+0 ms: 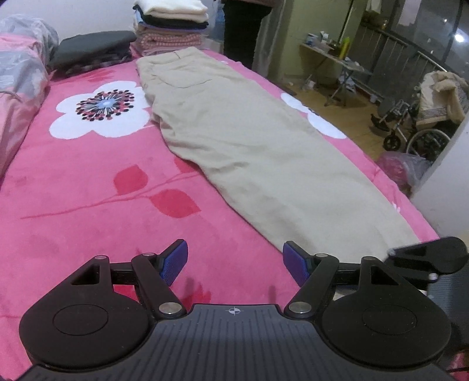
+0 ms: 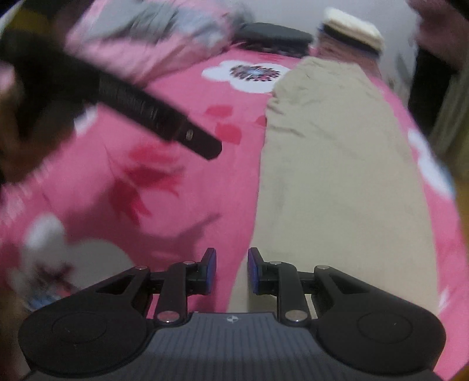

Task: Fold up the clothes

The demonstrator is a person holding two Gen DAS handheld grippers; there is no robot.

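Note:
A pair of beige trousers (image 1: pixel 234 137) lies lengthwise on the pink flowered bedspread (image 1: pixel 88 181), folded leg on leg, waist at the far end. My left gripper (image 1: pixel 236 262) hovers open just short of the trouser hem, nothing between its blue pads (image 1: pixel 173 262). The right wrist view is motion-blurred. There the trousers (image 2: pixel 337 164) fill the right half, and my right gripper (image 2: pixel 232 271) hangs over their near left edge, its pads (image 2: pixel 211 269) a small gap apart with nothing gripped. The other gripper's black body (image 2: pixel 164 117) crosses the upper left.
Stacks of folded clothes (image 1: pixel 173 26) and a dark folded garment (image 1: pixel 93 49) sit at the bed's far end. A grey-pink quilt (image 1: pixel 20 76) lies at the left. Right of the bed: wooden floor, a small table (image 1: pixel 331 55), a wheelchair (image 1: pixel 422 117).

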